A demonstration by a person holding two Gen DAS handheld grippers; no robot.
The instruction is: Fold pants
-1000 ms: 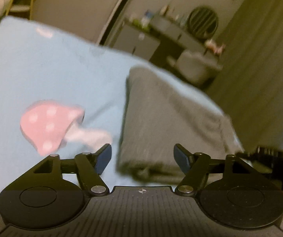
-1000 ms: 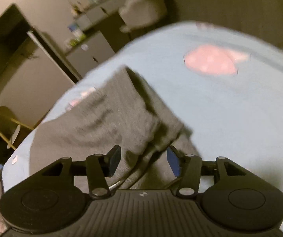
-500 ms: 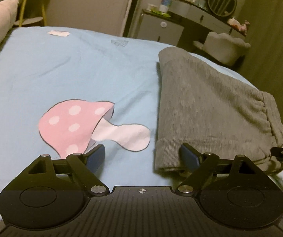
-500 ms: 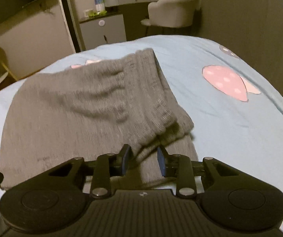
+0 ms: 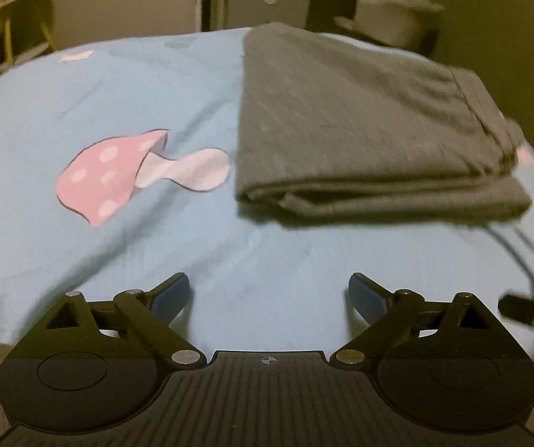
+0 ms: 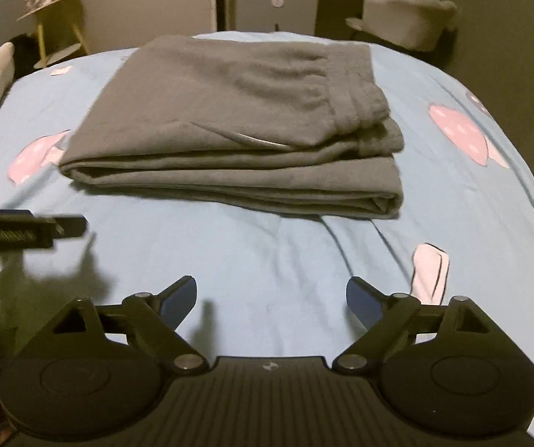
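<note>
- As my left gripper [image 5: 269, 294] looks down its fingers, its jaws are opening with nothing between them; one pair of grey pants [image 5: 363, 130] lies folded on the blue bedsheet [image 5: 80, 93], apart from me, just beside one pink mushroom print [image 5: 106, 182]. I judge the folding done.
- From my right gripper [image 6: 270, 296], jaws likewise opening on nothing, the pants [image 6: 237, 119] show as one stacked bundle, waistband on top. Next calls only for a check or smoothing; two grippers, one garment.

Your left gripper [image 5: 269, 295] and right gripper [image 6: 270, 296]: black ribbed housings, round hubs, silver screws, blue finger pads [image 6: 177, 298].
</note>
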